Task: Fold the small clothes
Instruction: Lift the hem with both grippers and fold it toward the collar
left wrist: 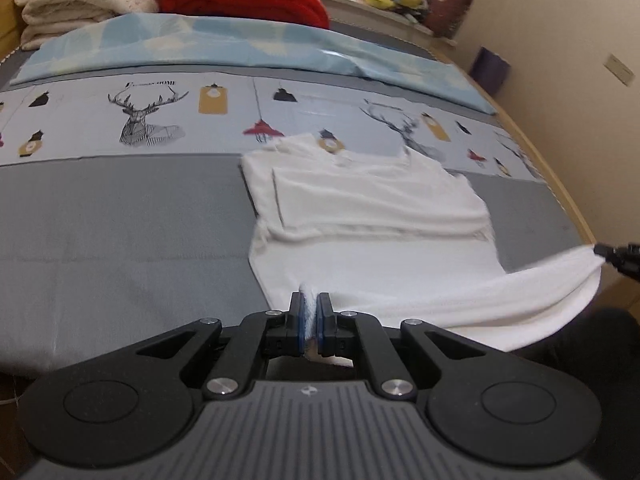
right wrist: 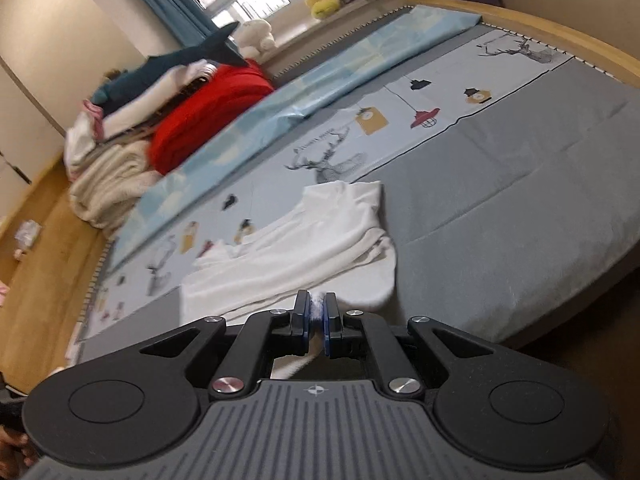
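**Two grippers hold the near hem, ready for the fold**

Both grippers grip the near edge of the white shirt [left wrist: 372, 208], which lies on the bed [left wrist: 120, 220] with its sides already folded inward. The left gripper [left wrist: 309, 312] has its jaws closed narrow on a bunch of white cloth at the near left corner. The right gripper [right wrist: 315, 312] is the same, with cloth pinched between its blue pads [right wrist: 329, 328]. In the left wrist view the right gripper's tip [left wrist: 618, 258] is seen at the far right edge, and the hem hangs stretched and lifted between the two.

I judge the step in hand is the bottom-to-top fold: the hem is raised, not yet carried over. The next move calls for both grippers to travel forward together, at the same height, toward the collar [left wrist: 332, 148], so the hem stays straight. Then they lower the cloth and release it only when it rests on the upper part.
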A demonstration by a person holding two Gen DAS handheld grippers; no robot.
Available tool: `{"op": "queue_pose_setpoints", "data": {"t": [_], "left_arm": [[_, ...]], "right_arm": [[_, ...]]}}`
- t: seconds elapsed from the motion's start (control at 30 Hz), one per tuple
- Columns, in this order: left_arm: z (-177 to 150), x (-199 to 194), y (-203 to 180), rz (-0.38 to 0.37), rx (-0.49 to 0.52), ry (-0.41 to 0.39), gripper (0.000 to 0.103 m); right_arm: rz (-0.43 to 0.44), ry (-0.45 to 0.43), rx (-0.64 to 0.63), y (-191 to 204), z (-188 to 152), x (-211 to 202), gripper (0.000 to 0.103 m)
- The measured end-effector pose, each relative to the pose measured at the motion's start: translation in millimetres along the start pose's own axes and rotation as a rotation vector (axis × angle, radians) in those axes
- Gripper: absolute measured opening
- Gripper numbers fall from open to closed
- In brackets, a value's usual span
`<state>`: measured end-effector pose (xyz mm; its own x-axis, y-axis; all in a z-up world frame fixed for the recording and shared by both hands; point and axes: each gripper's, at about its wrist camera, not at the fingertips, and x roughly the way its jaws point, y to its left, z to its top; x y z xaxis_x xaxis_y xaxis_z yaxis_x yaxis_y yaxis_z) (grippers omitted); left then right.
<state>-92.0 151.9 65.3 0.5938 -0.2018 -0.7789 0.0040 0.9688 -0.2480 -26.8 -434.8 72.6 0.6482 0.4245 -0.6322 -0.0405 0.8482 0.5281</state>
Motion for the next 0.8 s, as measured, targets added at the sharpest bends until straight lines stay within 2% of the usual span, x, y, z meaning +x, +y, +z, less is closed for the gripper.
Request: {"op": "queue_pose_setpoints", "data": {"t": [0.17,0.27,0.37,0.43,0.47,0.5,0.57,0.7,0.8], "left_arm": [[67.5,90.1,23.0,0.046,-0.008,0.059,0.005],[98.7,138.6,35.6,0.065,-0.023,0.074,0.007],[109.7,166.5,59.2,0.099,-0.151,0.032,0.018],[108.7,176.1,75.5,0.095,-0.253,0.081,0.018],[109.3,175.1,76.7,0.086,-0.268,0.077,0.018],[110.9,175.0,75.1,0.073,-0.258,0.071,0.019],[111.4,179.6,66.6,0.060,-0.191,0.090,0.029],[100.9,198.7,51.5,0.105,-0.043,0.158,0.030],[97.1,203.5,53.2,0.109,-0.046,0.142,0.031]], "right_arm": [[-0.081,0.061,0.020,-11.5,42.5,90.8,0.005],[-0.160,0.090,0.005,-12.4,71.0,148.6,0.005],[-0.183,0.059,0.023,-17.8,89.3,192.7,0.007],[-0.226,0.041,0.027,-26.8,87.8,211.9,0.007],[-0.261,0.071,0.037,-31.3,86.3,220.1,0.008],[-0.288,0.090,0.056,-34.5,88.2,223.3,0.010],[-0.261,0.049,0.103,-38.7,94.0,219.2,0.010],[-0.272,0.034,0.099,-43.5,97.7,216.0,0.015],[-0.282,0.073,0.079,-49.1,92.5,219.3,0.016]]}}
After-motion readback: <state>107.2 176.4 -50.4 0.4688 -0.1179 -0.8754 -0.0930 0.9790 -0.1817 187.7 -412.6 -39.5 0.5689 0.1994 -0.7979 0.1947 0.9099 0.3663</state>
